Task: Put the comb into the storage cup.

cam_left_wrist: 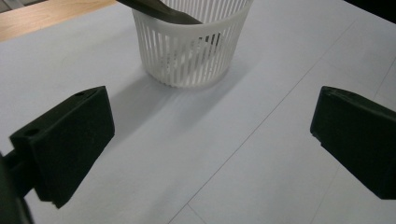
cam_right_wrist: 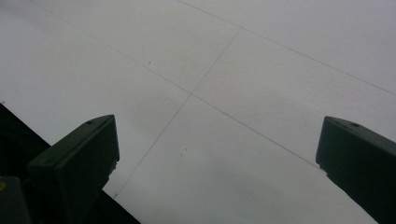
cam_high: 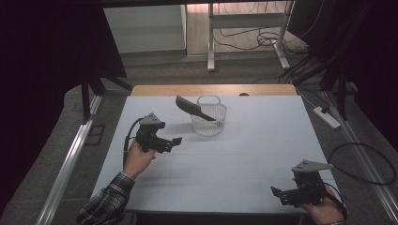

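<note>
White slotted basket (cam_high: 209, 121) sits on the far-centre of the white table (cam_high: 244, 154); a dark comb (cam_high: 193, 108) leans in it, lower end down inside the basket, upper end sticking out over the far-left rim; comb rests on the rim, tilted, not upright.

Left gripper (cam_high: 174, 141) hovers near-left of the basket, close but apart from it; jaws spread wide, nothing between them; in the left gripper view both jaws frame bare table with the basket (cam_left_wrist: 191, 44) just ahead and the comb (cam_left_wrist: 159, 10) crossing its top edge.

Right gripper (cam_high: 278, 192) sits at the near-right corner, well apart from basket and comb; jaws wide apart, holding nothing; right gripper view looks down on plain table surface (cam_right_wrist: 224, 70) and its near edge.

Progress call: comb is already in the basket and neither of the 2 grippers touches it, so placing looks done; what looks left is backing the left gripper clear, maybe nudging the comb deeper since it overhangs the rim; cannot tell if any further item is meant to go in.
</note>
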Tool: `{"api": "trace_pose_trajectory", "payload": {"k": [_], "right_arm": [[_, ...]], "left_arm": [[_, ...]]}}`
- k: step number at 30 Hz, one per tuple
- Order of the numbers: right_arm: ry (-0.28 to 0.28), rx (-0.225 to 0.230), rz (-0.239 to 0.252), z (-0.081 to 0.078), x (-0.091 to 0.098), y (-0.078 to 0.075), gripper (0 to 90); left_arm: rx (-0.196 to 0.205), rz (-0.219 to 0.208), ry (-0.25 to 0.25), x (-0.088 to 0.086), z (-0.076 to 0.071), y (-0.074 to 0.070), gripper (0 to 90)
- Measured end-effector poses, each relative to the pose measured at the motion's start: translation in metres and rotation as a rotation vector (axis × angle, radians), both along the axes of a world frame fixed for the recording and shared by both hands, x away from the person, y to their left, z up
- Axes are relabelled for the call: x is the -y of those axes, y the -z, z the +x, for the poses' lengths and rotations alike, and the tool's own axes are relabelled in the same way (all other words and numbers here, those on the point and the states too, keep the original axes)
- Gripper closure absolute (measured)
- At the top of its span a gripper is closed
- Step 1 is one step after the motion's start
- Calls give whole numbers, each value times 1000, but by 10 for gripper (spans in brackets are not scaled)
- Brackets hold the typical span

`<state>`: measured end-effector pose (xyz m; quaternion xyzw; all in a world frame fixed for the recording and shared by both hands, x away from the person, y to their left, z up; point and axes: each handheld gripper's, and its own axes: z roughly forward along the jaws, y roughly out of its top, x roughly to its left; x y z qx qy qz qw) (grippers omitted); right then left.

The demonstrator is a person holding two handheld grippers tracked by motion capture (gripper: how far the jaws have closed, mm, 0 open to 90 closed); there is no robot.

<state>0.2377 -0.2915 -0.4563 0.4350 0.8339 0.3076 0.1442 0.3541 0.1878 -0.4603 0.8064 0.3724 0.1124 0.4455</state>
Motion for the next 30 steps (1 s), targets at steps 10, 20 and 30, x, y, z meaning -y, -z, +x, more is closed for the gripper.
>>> {"api": "trace_pose_trajectory", "payload": {"k": [10,20,30], "right_arm": [[0,3,0,0,0,0,0],[3,6,2,0,0,0,0],[5,19,9,-2,0,-1,0]], "left_arm": [[0,10,1,-4,-9,2,0],[2,15,-3,-8,-18,2,0],[-4,11,-10,-12,-28,4,0]]}}
